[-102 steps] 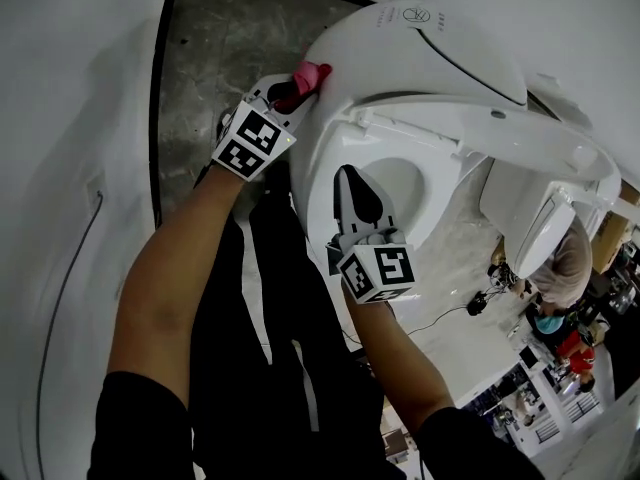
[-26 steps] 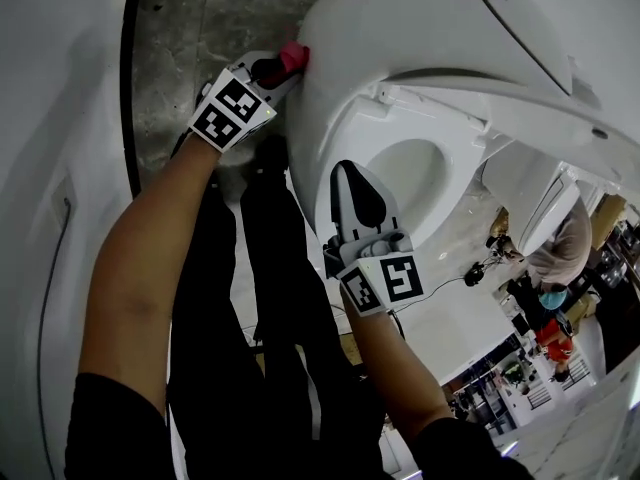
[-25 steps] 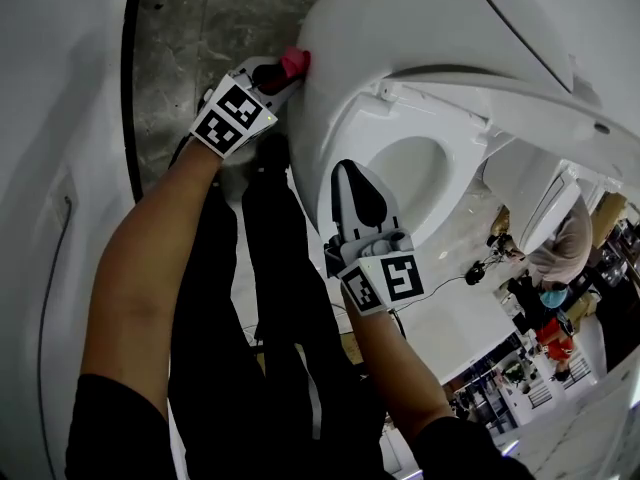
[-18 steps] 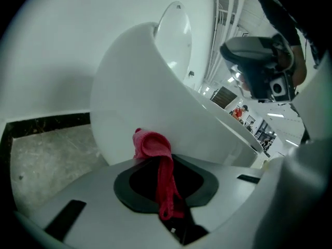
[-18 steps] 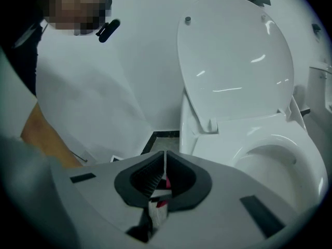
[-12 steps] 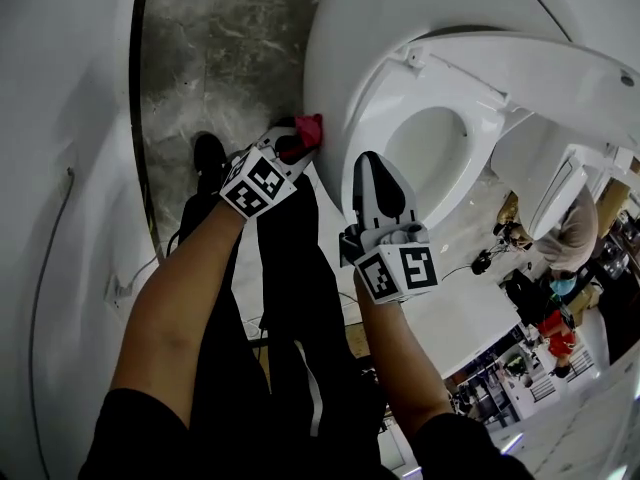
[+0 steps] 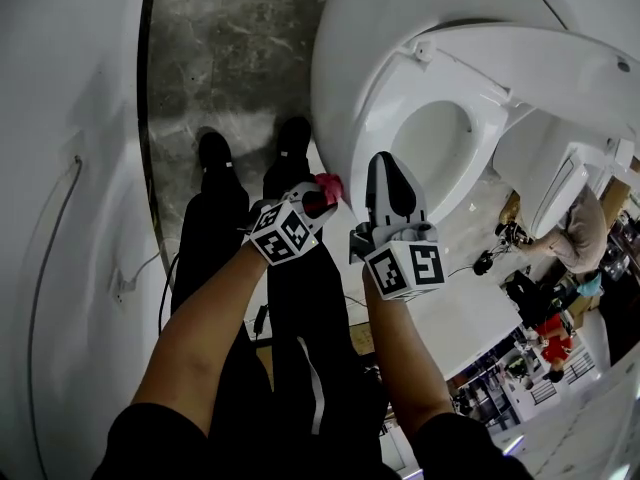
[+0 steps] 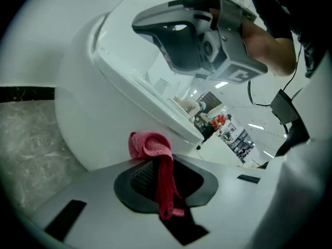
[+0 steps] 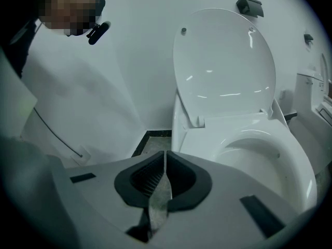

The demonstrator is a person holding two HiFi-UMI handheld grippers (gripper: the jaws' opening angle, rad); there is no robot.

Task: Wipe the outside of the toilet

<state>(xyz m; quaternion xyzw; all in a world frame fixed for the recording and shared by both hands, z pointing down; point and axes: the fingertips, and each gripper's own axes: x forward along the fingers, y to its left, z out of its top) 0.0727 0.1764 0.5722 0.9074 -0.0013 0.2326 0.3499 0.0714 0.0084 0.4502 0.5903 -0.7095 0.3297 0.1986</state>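
Note:
The white toilet (image 7: pixel 345 58) fills the upper right of the head view, its seat (image 7: pixel 395 93) down and its lid (image 9: pixel 224 66) raised. My left gripper (image 7: pixel 318 196) is shut on a pink cloth (image 7: pixel 329 185) at the lower front of the bowl's outside. In the left gripper view the cloth (image 8: pixel 151 145) bunches at the fingertips against the bowl wall (image 8: pixel 93 113), with a strip hanging back between the jaws of the left gripper (image 8: pixel 155 162). My right gripper (image 7: pixel 387 163) hovers just right of it, over the seat's front rim. The right gripper (image 9: pixel 165 157) is shut and holds nothing.
Grey marbled floor (image 7: pixel 230 58) lies left of the toilet, bounded by a white curved wall (image 7: pixel 70 88) with a cable (image 7: pixel 60 218). The person's black shoes (image 7: pixel 213 153) stand beside the bowl. A second toilet (image 7: pixel 555 203) and people show at the far right.
My left gripper has carried the pink cloth from the back side of the bowl down and forward to its front. It now sits close beside the right gripper, which barely moved.

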